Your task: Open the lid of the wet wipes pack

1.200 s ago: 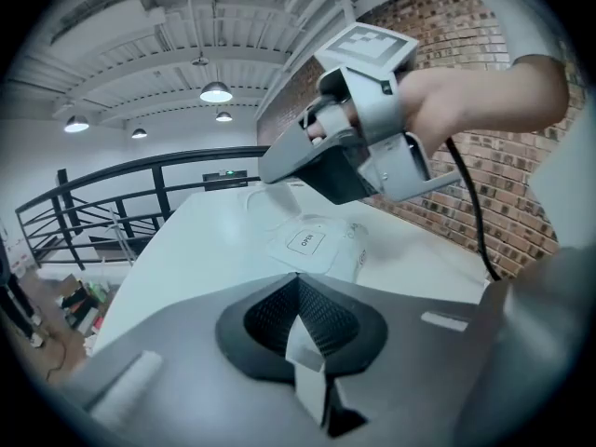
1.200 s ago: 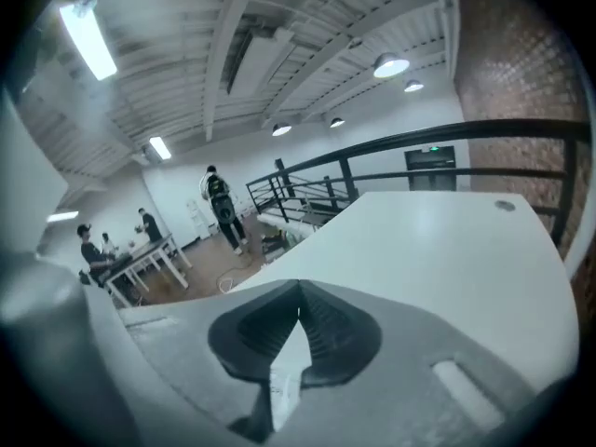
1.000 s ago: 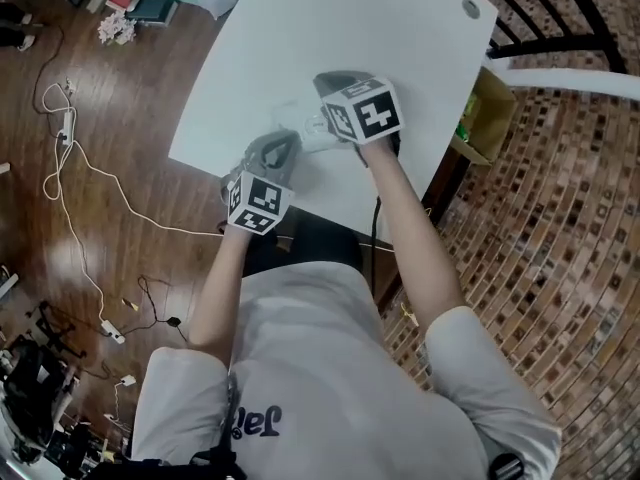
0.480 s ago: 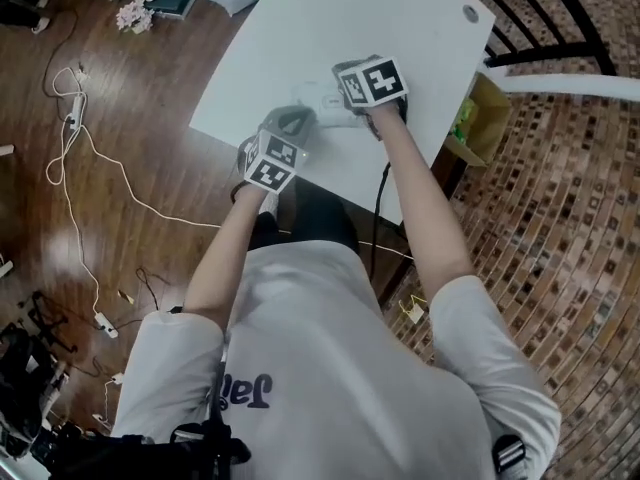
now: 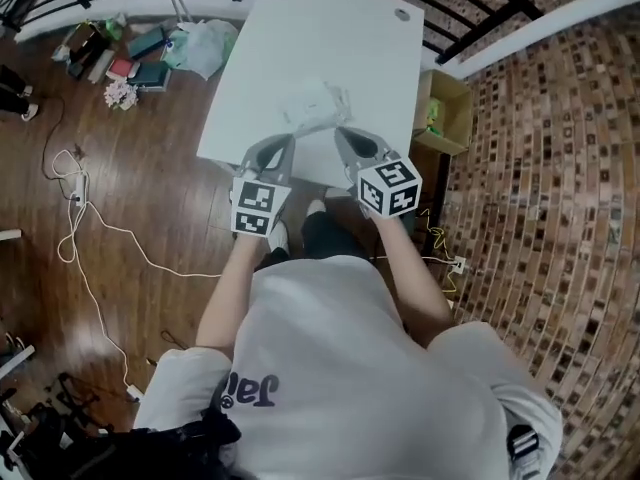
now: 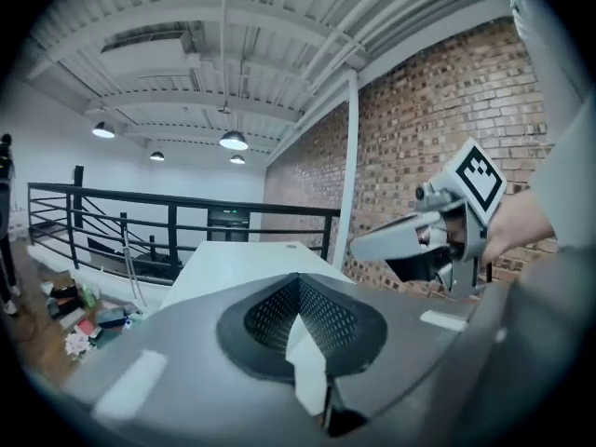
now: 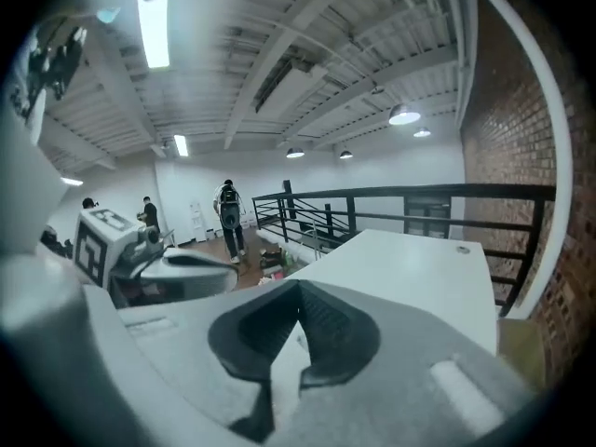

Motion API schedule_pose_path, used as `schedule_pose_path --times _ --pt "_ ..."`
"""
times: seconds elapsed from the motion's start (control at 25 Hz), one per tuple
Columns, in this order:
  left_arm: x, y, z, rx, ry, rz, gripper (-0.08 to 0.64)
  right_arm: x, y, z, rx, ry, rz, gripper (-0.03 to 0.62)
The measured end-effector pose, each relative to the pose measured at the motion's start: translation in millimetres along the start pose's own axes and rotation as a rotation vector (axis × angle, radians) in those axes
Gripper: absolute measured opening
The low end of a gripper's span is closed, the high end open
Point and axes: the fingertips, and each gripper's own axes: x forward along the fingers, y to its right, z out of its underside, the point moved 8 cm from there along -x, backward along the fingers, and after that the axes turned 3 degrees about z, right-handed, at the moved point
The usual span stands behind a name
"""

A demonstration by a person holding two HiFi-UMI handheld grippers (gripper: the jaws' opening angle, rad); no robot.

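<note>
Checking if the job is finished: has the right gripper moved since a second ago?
Yes. The right gripper pulled back off the wipes pack to the table's near edge, toward the person.

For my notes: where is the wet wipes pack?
In the head view, the pale translucent wet wipes pack lies on the white table, near its front edge.

Before you stands a white table (image 5: 340,48) on a dark wooden floor (image 5: 150,228), where a white cable (image 5: 75,218) trails. A black railing (image 7: 372,208) runs behind the table. A brick wall (image 6: 419,138) rises to your right, and round ceiling lamps (image 6: 234,141) glow under white beams.
</note>
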Motion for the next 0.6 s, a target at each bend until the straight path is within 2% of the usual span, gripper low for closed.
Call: schedule_pose_path --times 0.12,0.2,0.32,0.48,0.6 --pt "-24.8 19.4 -9.9 0.043 0.068 0.012 0.015 -38.1 -17.2 15.8 -0.026 0.036 -0.001 -0.014" --pt "-35.0 37.2 -13.5 0.084 0.094 0.039 0.015 -60.5 -22.0 24.3 -0.008 0.087 -0.015 -0.014" --pt "-51.0 62.7 -18.4 0.129 0.115 0.061 0.015 -82.9 -30.8 31.1 -0.044 0.15 -0.046 -0.012" --pt "-72.2 103.8 -17.7 0.141 0.115 -0.013 0.015 -130.0 -40.3 35.3 -0.068 0.233 -0.024 -0.012" --pt "-92.4 153.7 -11.2 0.122 0.118 -0.087 0.015 -181.6 -49.7 56.1 -0.068 0.258 0.008 -0.012"
